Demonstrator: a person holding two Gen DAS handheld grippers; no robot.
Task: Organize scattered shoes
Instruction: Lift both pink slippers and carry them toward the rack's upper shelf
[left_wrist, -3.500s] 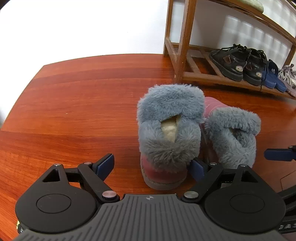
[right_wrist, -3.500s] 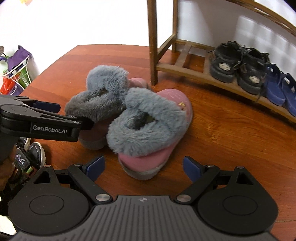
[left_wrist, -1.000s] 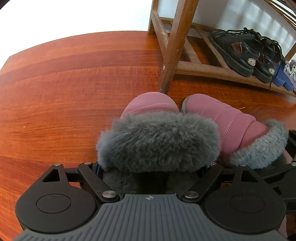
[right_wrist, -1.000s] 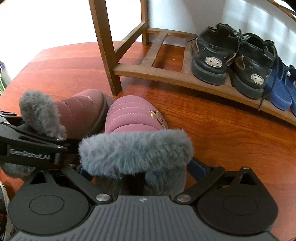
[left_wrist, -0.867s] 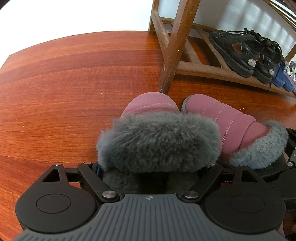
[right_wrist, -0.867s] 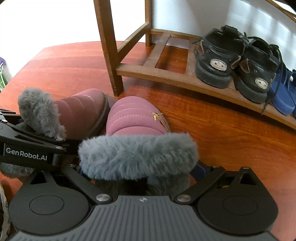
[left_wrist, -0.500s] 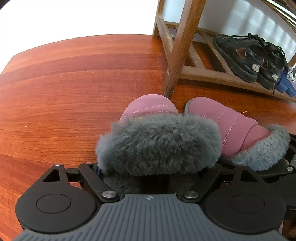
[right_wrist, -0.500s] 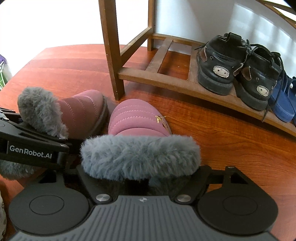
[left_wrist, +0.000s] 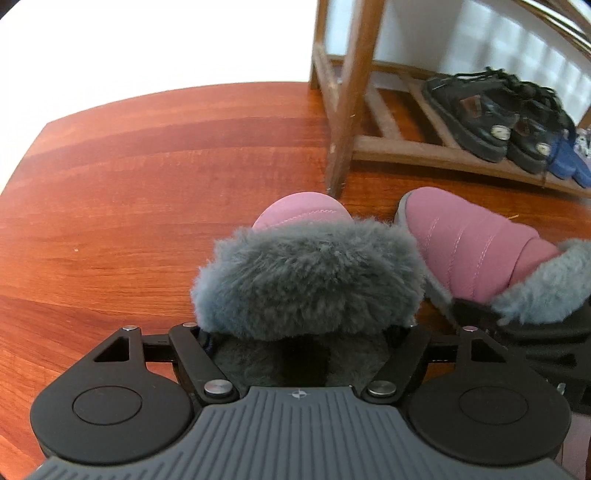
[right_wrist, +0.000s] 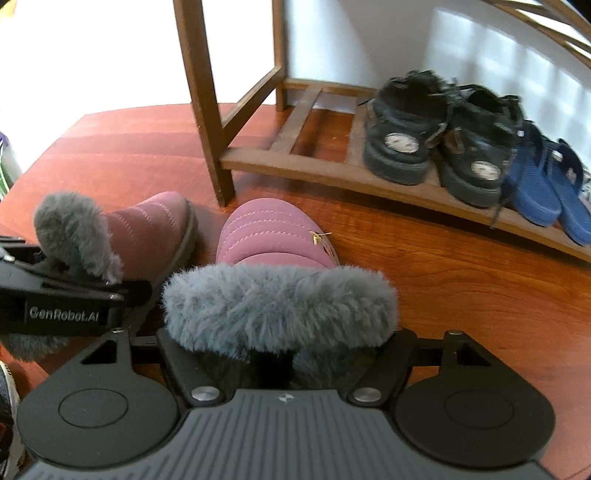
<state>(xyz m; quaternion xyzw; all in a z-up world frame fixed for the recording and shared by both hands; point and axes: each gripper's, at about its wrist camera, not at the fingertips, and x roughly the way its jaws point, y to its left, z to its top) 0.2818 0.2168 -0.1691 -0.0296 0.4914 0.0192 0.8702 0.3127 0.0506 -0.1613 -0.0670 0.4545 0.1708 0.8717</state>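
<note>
left gripper (left_wrist: 306, 332) closing on pink slipper (left_wrist: 303, 258); right gripper (right_wrist: 280, 339) closing on other slipper (right_wrist: 273, 273).

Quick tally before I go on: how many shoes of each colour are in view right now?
Pink slippers with grey fur: 2, one in the left tool, one in the right tool.
Black shoes on the rack: 2.
Blue sandals on the rack: 2.
Total: 6. More footwear at the frame edges is too cut off to count.
</note>
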